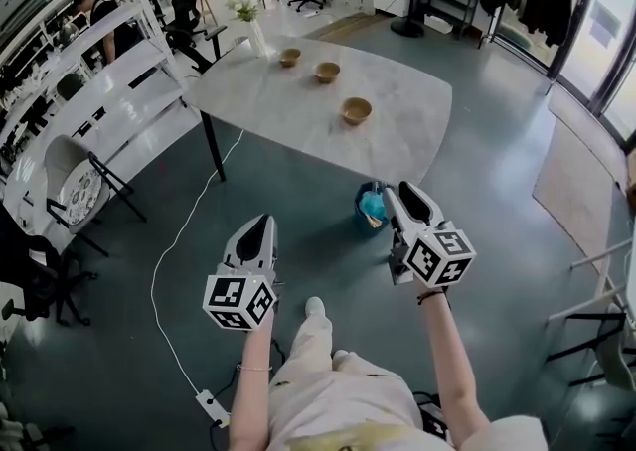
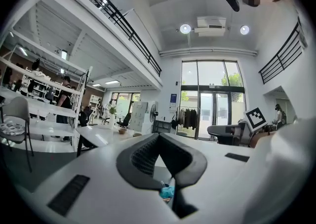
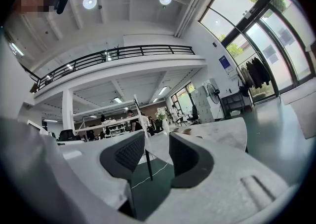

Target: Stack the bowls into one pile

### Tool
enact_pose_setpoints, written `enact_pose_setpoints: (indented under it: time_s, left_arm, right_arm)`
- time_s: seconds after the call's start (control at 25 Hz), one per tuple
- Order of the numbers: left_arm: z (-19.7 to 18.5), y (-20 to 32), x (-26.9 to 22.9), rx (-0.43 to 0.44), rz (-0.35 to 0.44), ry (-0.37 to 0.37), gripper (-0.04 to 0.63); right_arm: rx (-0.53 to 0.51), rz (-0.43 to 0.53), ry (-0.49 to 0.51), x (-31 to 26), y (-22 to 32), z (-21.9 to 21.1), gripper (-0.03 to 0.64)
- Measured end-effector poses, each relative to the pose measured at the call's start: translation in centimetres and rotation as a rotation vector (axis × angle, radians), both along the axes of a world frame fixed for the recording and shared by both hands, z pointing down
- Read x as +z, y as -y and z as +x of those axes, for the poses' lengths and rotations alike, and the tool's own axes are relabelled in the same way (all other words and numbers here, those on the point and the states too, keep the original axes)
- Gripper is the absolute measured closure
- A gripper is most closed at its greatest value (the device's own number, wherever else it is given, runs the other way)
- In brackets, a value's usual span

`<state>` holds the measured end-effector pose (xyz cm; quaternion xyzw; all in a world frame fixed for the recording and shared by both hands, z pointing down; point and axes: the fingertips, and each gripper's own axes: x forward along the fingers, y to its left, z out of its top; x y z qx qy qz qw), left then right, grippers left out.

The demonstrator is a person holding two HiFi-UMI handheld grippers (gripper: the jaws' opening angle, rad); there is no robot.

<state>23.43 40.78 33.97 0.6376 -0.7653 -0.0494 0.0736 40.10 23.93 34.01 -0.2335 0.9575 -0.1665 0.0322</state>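
**Nothing stacked yet: three bowls waiting on the tabletop**

I am standing back from the tabletop (image 1: 298, 111) with both grippers held out level in front of me, over the floor rather than over the work; I am holding nothing in either one. My left gripper (image 1: 260, 222) is showing its jaws together at the tips, with nothing between them; my right gripper (image 1: 402, 191) is showing its jaws apart, and through the gap I am seeing only the floor and a table leg.

The three bowls are sitting separately in a loose diagonal line: the near bowl (image 1: 357, 110) toward my side, the middle bowl (image 1: 327, 72) beyond it, and the far bowl (image 1: 289, 57) close to the vase (image 1: 255, 34); none is touching another. A blue bucket (image 1: 370, 207) is standing on the floor just ahead of my right gripper.

So I am judging the task as not begun; every lift and every nesting is left to do, starting with closing the distance to the tabletop.
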Motion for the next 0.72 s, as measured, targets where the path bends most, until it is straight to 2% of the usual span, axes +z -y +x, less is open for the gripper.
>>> enact_pose_setpoints:
  time_s: [0.48, 0.64, 0.72]
  left_arm:
    - [-9.1, 9.3, 1.9, 0.057, -0.017, -0.051, 0.596]
    - [-11.6, 11.6, 2.4, 0.085, -0.024, -0.068, 0.595]
    - [-12.6, 12.6, 2.6, 0.097, -0.025, -0.072, 0.596]
  right_arm:
    - [0.059, -0.062, -0.034, 2.4, 8.4, -8.3, 0.477]
    - [-0.010, -0.094, -0.051, 3.2, 9.5, -11.7, 0.477]
    - [-0.008, -0.100, -0.061, 3.7, 10.1, -12.9, 0.477]
